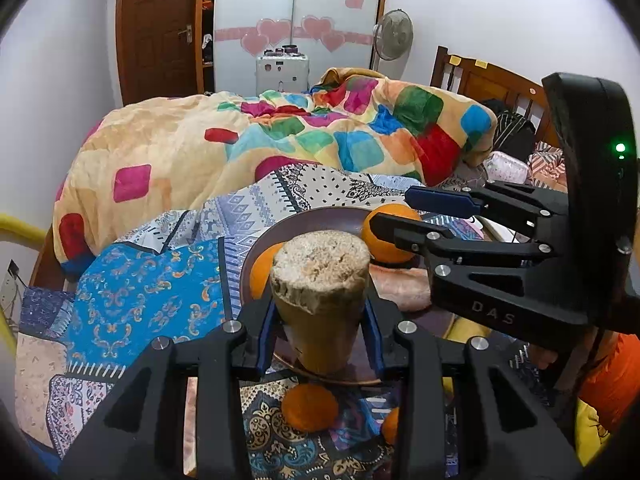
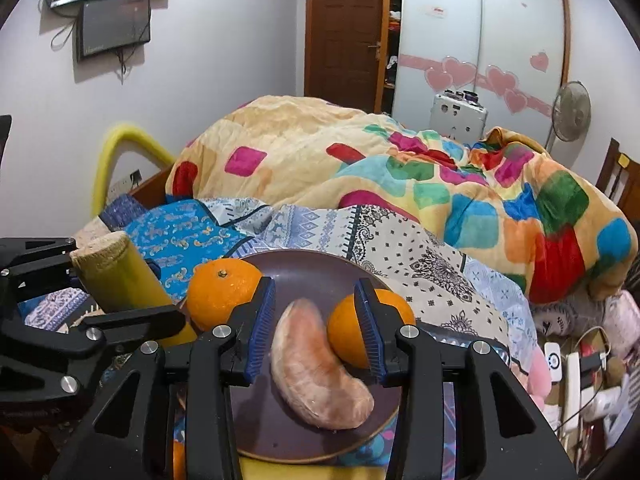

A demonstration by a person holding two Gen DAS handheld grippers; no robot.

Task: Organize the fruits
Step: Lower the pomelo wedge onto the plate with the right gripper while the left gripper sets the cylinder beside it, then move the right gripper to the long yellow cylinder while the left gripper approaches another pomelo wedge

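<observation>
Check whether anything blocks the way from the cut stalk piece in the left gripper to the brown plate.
Nothing visible blocks it. The left gripper holds the stalk piece at the plate near rim. The right gripper hovers over the pomelo segment, between two oranges; bare plate remains.

The left gripper (image 1: 320, 340) is closed on a yellowish piece of fruit peel (image 1: 320, 300), whose pale spongy cut face points up toward the camera. Behind it lies a dark brown plate (image 1: 320, 218) on the patterned bedsheet (image 1: 148, 292), with one orange (image 1: 262, 270) at its left side and another orange (image 1: 386, 236) at its far right. The right gripper (image 1: 394, 210) comes in from the right, and its fingers stand above this second orange. Two smaller oranges (image 1: 310, 406) lie on the sheet near the camera.
</observation>
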